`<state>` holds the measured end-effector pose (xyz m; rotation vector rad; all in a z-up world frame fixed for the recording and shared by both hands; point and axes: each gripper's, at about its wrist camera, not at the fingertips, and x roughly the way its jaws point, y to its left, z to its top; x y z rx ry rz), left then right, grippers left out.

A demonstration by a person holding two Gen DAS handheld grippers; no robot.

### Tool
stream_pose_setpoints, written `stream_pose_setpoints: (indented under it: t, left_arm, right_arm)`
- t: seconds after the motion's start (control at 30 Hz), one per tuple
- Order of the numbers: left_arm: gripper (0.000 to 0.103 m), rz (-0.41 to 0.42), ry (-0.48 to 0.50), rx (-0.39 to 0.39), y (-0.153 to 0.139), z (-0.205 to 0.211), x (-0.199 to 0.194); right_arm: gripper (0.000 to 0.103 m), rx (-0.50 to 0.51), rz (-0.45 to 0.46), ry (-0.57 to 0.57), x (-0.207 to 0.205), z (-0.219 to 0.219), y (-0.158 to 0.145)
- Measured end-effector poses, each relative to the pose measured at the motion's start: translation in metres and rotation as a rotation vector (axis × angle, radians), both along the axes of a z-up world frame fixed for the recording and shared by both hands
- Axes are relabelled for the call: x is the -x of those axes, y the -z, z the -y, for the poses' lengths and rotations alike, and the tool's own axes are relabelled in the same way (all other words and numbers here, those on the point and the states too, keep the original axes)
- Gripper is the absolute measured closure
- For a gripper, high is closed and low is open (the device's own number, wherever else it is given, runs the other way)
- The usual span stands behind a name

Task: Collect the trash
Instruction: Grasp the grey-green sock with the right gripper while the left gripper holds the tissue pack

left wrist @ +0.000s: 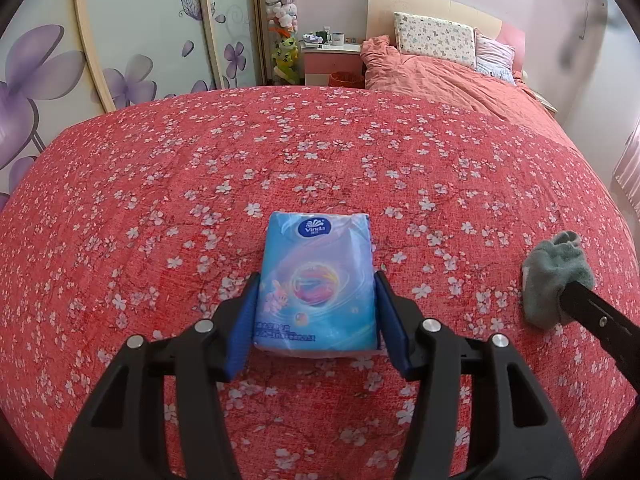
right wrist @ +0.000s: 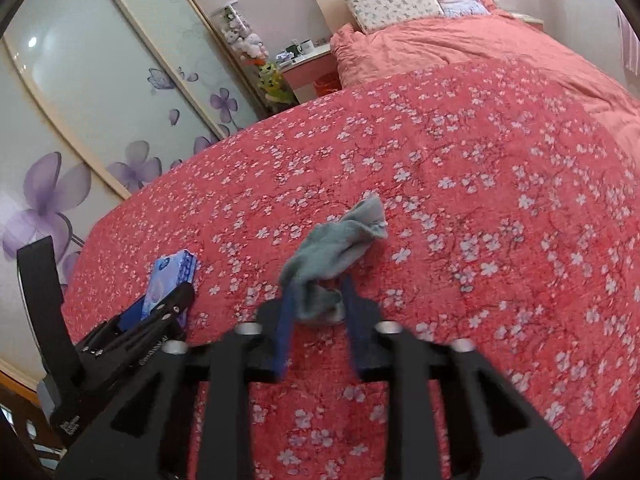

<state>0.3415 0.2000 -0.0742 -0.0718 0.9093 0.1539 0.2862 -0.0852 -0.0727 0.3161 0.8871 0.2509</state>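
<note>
Floral red bedspread [left wrist: 360, 152], pillow [left wrist: 434, 38], nightstand [left wrist: 332, 60].

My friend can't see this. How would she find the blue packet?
Look at the big red bedspread with white blossoms. Near its front edge, the left claw grips a flat blue Vinda tissue pack. The only other thing nearby is a crumpled grey-green sock, soft, not shiny or printed.
</note>
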Motion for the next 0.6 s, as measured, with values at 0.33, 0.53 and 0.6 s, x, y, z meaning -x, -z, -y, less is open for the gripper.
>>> stream_pose_setpoints:
  t: [0.33,0.53,0.6]
  left_arm:
    - [0.048,-0.001,-0.001,-0.004,0.0,0.0,0.0]
    - [0.051,0.007,-0.005,0.009,0.0,-0.001,0.002]
    - [0.052,0.016,0.0,0.024,-0.001,-0.003,0.003]
  right_arm:
    - [0.097,0.08,0.064,0.058,0.03,0.046,-0.007]
    - [0.097,0.144,0.104,0.103,0.051,0.077,-0.019]
    - [0.097,0.172,0.121,0.112,0.057,0.084,-0.021]
